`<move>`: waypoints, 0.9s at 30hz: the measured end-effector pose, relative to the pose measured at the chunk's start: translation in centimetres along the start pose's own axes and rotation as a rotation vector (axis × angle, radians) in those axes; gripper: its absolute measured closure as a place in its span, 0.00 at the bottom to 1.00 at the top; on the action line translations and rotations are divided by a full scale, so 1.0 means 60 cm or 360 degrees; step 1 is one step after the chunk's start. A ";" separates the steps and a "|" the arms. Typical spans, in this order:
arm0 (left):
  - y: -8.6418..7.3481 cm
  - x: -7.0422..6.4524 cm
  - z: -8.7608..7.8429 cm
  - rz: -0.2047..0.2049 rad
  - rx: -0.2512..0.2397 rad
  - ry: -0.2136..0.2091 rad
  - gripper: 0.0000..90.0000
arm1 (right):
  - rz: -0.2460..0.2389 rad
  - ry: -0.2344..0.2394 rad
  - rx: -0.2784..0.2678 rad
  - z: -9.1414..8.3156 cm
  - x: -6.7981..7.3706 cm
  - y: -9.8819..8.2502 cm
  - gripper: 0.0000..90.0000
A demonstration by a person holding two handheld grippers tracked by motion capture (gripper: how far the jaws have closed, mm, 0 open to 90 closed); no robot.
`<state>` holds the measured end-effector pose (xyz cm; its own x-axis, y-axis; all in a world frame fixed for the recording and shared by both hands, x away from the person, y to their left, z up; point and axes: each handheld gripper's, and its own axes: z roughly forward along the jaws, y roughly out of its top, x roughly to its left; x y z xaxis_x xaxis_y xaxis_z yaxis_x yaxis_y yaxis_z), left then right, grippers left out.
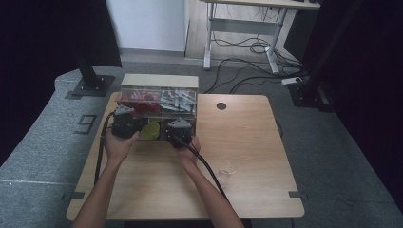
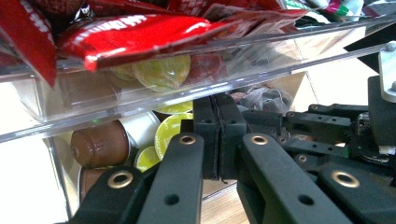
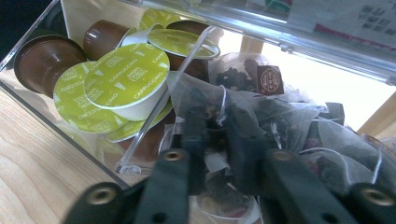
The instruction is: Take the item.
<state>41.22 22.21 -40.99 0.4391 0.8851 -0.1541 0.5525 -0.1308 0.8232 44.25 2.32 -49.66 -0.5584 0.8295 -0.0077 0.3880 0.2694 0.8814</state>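
Mesh tea bags lie between the right claw's narrowly parted jaws, pinched; left claw closed, empty.

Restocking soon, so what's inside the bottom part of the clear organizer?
Cappuccino capsules on one side, mesh tea bags on the other. Deeper layers are covered.

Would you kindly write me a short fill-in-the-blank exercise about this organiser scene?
1. The green lids of the coffee capsules read ____.
2. The clear organiser's upper left tray holds sachets coloured ____.
3. The left gripper's jaws are ____.
4. The right gripper reaches into the compartment of mesh ____.
5. The empty glass cup stands on the wooden ____.

Missing words: cappuccino; red; shut; tea bags; table
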 end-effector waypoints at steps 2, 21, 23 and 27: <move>0.000 0.000 0.000 0.0000 -0.0001 0.0001 0.99 | -0.0003 0.0000 0.0006 0.000 0.000 0.000 0.95; -0.001 0.001 0.003 -0.0014 0.0002 -0.0004 0.99 | 0.0008 0.0060 -0.0050 -0.017 -0.003 0.003 0.77; -0.001 0.001 0.003 -0.0016 0.0002 -0.0005 0.99 | -0.0020 0.0039 -0.0044 -0.012 0.002 0.003 0.72; 0.000 0.002 0.003 -0.0017 0.0004 -0.0009 0.99 | -0.0031 -0.0015 -0.0006 0.000 0.006 0.000 0.70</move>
<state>41.41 22.23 -41.12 0.4373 0.8838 -0.1663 0.5590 -0.1223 0.8201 44.04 2.62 -49.64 -0.5587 0.8289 -0.0295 0.3745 0.2839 0.8827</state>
